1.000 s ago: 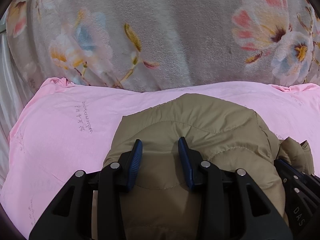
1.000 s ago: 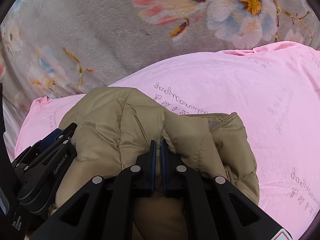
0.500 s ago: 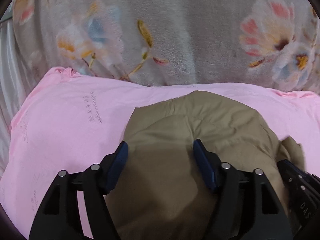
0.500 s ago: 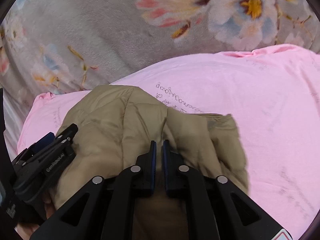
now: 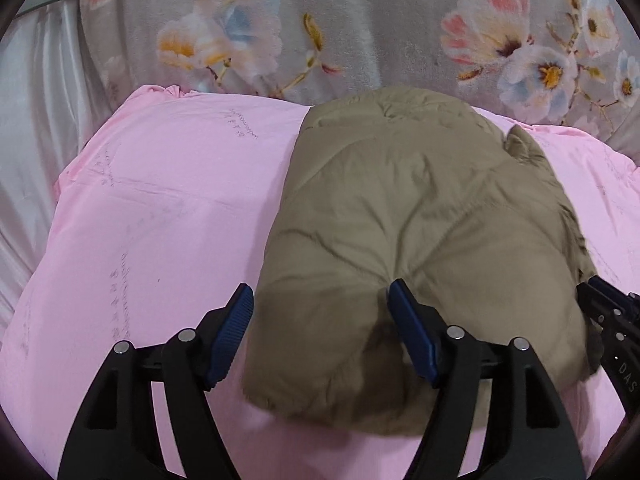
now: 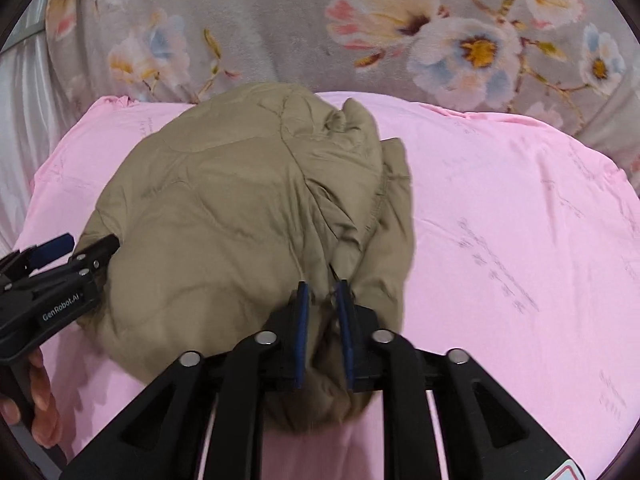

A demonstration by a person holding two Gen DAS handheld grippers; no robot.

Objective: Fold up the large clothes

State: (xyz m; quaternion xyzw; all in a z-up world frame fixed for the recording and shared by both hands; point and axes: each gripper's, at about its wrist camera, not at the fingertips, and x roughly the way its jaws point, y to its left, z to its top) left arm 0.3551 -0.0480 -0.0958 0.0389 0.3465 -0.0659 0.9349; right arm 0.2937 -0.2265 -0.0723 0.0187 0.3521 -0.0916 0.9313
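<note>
Left wrist view: your left gripper (image 5: 320, 330) has its jaws spread wide, with nothing pinched between them.
Left claw fingers: the inner blue pad (image 5: 408, 332) touches a dent in the near edge of the folded jacket (image 5: 420, 248); the outer pad (image 5: 232, 332) sits just off the jacket's side edge, over the pink sheet (image 5: 160, 220).
Jacket from the left claw: the tan quilted bundle lies straight ahead and a little toward your other hand, its near corner reaching in between the two fingers.
Right claw seen from here: your right gripper (image 5: 612, 320) shows as black links at the jacket's far side edge, too cropped to read.
Right wrist view: your right gripper (image 6: 323, 300) has just been opening; its jaws now stand a narrow gap apart with a fold of jacket (image 6: 248, 216) between them.
Right grip: the picture is blurred there, so you cannot tell whether the pads press on the cloth.
Jacket from the right claw: most of the bundle lies ahead and toward your left hand; only its loose layered edge runs into this claw.
Left claw seen from here: the left gripper (image 6: 80, 246) is at the jacket's far edge, one finger against the fabric, with your hand (image 6: 38, 404) on its handle.
Beyond both claws: a grey floral blanket (image 6: 280, 20) lies past the pink sheet (image 6: 500, 240).
</note>
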